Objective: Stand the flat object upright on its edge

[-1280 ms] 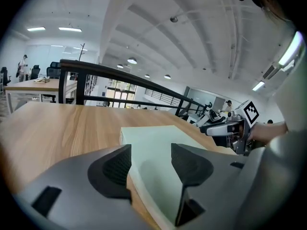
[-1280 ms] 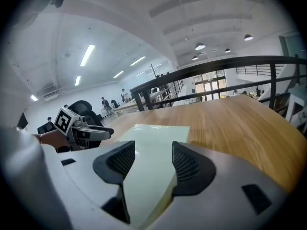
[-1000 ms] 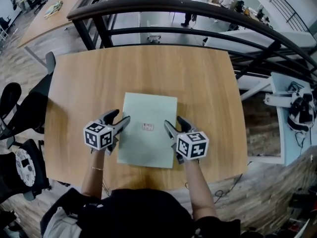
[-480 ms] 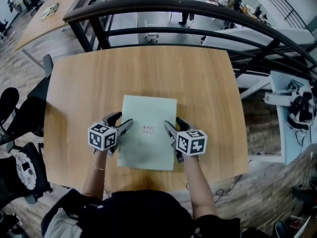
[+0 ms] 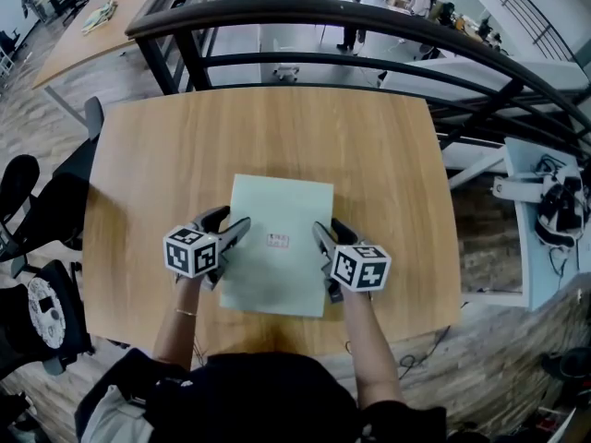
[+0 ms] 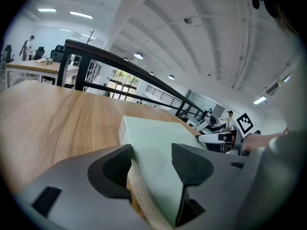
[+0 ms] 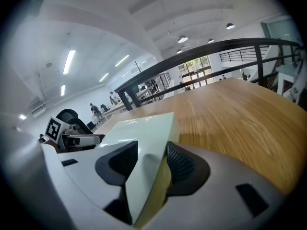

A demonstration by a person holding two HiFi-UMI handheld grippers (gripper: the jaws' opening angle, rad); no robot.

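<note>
A flat pale green box (image 5: 277,270) with a small label (image 5: 276,240) lies on the wooden table (image 5: 277,137). My left gripper (image 5: 231,218) is at its left edge and my right gripper (image 5: 328,226) at its right edge. In the left gripper view the box's edge (image 6: 153,138) fills the gap of the left gripper (image 6: 151,162), one pad on its top face and one at its side. The right gripper view shows the box (image 7: 144,128) wedged in the right gripper (image 7: 151,159); its jaws are closing, and the pads touch the top face and the yellowish side.
A black railing (image 5: 323,12) runs along the table's far edge, with a drop to a lower floor behind it. A black office chair (image 5: 18,183) stands off the left side. A white desk with gear (image 5: 545,201) is to the right.
Both grippers have edged slightly inward onto the box's side edges. The right jaws have narrowed around its edge. The box still lies in the same place.
</note>
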